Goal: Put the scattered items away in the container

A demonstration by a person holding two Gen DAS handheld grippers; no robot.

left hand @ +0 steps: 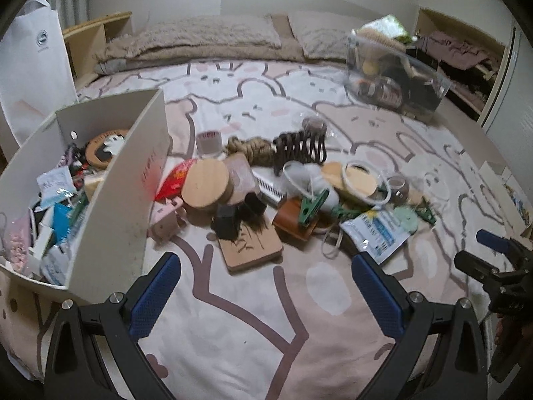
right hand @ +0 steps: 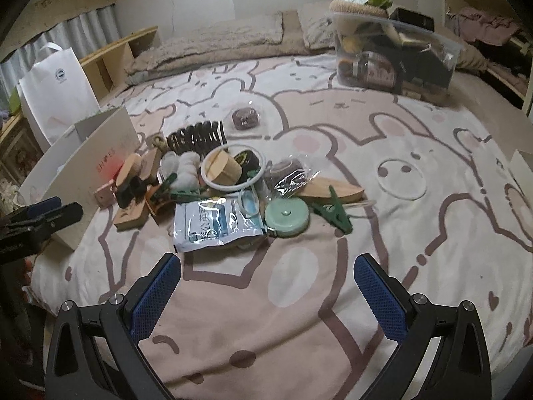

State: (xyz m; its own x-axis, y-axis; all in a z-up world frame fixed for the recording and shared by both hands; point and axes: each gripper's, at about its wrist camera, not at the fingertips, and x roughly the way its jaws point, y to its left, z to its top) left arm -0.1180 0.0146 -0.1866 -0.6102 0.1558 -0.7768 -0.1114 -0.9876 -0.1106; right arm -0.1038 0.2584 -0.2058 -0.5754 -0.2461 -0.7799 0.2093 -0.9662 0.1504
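A white open box [left hand: 133,180] [right hand: 96,153] sits on the bed at the left, part filled with small packets and a round coaster. Scattered items lie in a heap right of it: a round wooden lid [left hand: 206,183], a wooden board [left hand: 253,246], a dark hair claw [left hand: 299,148] [right hand: 196,138], green clips [left hand: 311,205] [right hand: 333,211], a blue-white packet [left hand: 376,231] [right hand: 216,223], a mint tape measure [right hand: 286,216] and a white ring [right hand: 233,166]. My left gripper [left hand: 266,273] is open, short of the board. My right gripper [right hand: 266,273] is open, just short of the packet.
A clear plastic bin [left hand: 396,76] [right hand: 396,56] full of things stands at the far right of the bed. Beige pillows [left hand: 206,38] line the headboard. A white paper bag [left hand: 30,66] [right hand: 56,93] stands left of the bed. The near blanket [right hand: 266,316] lies flat.
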